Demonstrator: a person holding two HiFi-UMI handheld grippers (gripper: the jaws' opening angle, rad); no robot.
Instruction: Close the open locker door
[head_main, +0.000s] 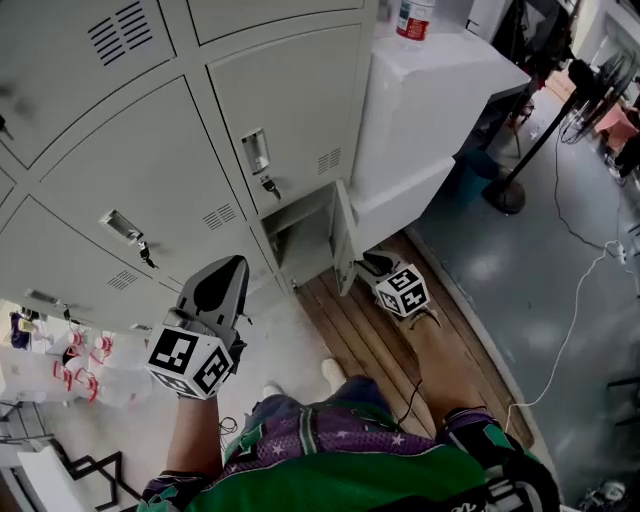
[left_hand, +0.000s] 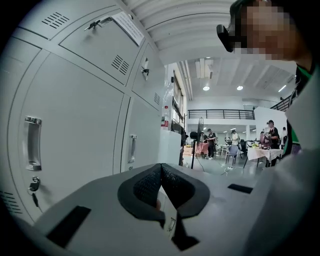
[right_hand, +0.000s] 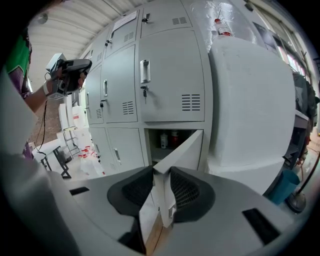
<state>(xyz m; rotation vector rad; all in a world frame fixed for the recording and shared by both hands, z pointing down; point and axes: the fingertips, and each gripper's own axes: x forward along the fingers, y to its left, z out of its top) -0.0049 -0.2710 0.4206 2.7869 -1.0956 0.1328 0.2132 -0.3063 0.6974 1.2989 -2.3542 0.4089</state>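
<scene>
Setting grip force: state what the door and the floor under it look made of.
Door: likely painted sheet metal; thin panel, folded edge, even matte grey. Floor: wood planks or wood-look boards; brown, with parallel seams.

Lockers (head_main: 150, 170) pale grey, open door (head_main: 345, 240) same. Marker cubes (head_main: 190, 360) blk/wht squares. Floor strip (head_main: 370, 350) brown wood. Shirt (head_main: 330, 475) green/purple, poss. starred.

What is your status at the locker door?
Right gripper shut on door edge. Left gripper shut, empty, held up. Door half open. Nothing seen blocking its swing.
</scene>
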